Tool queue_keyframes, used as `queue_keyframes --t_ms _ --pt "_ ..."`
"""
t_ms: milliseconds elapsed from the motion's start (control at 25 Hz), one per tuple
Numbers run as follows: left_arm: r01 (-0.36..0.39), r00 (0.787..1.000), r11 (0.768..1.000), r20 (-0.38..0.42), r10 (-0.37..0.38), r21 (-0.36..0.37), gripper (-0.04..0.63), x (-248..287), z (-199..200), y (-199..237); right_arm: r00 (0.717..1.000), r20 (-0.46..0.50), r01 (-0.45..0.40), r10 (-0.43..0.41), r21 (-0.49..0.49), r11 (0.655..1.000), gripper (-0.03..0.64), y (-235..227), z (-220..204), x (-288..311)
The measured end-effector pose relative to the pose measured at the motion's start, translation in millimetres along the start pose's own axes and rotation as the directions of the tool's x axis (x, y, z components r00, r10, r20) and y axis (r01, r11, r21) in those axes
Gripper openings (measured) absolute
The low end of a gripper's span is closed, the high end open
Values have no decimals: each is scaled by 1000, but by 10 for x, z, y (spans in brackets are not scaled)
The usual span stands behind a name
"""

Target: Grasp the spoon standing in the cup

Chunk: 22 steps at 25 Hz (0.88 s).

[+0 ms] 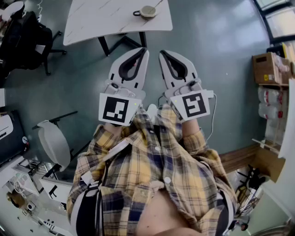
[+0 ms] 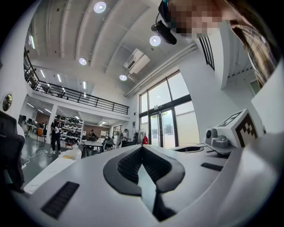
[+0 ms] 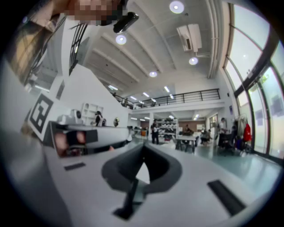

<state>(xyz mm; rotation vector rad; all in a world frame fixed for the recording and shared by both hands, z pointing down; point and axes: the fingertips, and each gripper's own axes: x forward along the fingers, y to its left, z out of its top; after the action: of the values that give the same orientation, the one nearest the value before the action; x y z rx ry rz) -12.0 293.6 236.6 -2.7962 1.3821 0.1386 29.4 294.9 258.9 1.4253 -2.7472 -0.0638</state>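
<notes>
**Both Claws Clenched and Empty, Cup on Table at Top of Frame**

Head view: the cup [image 1: 148,11] stood on the white table [image 1: 92,20] at the top centre of the frame, its handle pointing to the frame's left; the spoon [image 1: 159,3] showed only as a thin line rising from the cup toward the top edge, too small for detail; the table stood on a grey-green floor [image 1: 216,50]

The left gripper [image 1: 142,50] and the right gripper [image 1: 162,52] lay side by side at the centre of the frame, tips pointing toward the top, both well apart from the cup and below the table's near edge; each carried a marker cube [image 1: 119,109] at its lower end, close to the person's plaid shirt [image 1: 156,175]

Left gripper view: the jaws met at their tips, clenched, with nothing between the black pads; only the hall beyond was visible through the loop they formed

Right gripper view: the jaws were likewise pressed together at the tips and empty

Surroundings: a black office chair [image 1: 27,37] stood at the upper left; a cardboard box [image 1: 265,67] sat at the right edge
</notes>
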Motion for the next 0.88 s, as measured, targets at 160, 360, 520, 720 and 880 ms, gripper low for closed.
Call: queue_keyframes --t_ms 160,360,520,720,880 --pt "5 1000 1000 6 -5 -1 16 -10 21 53 999 -31 25 -25 -5 1000 31 -5 10 31" --pt "22 1000 1000 7 -22 -6 15 -61 20 178 1000 -3 23 -23 10 1000 32 104 35 130" --pt "44 999 999 10 -44 -15 15 -123 7 298 999 -25 44 -44 8 999 32 203 -8 222" --pt "67 998 997 4 -67 -21 15 -194 -38 444 997 -21 79 -79 13 997 32 290 -35 301" --pt "83 997 996 -5 -83 -19 17 -251 -82 525 994 -35 107 -106 30 994 32 333 -86 329"
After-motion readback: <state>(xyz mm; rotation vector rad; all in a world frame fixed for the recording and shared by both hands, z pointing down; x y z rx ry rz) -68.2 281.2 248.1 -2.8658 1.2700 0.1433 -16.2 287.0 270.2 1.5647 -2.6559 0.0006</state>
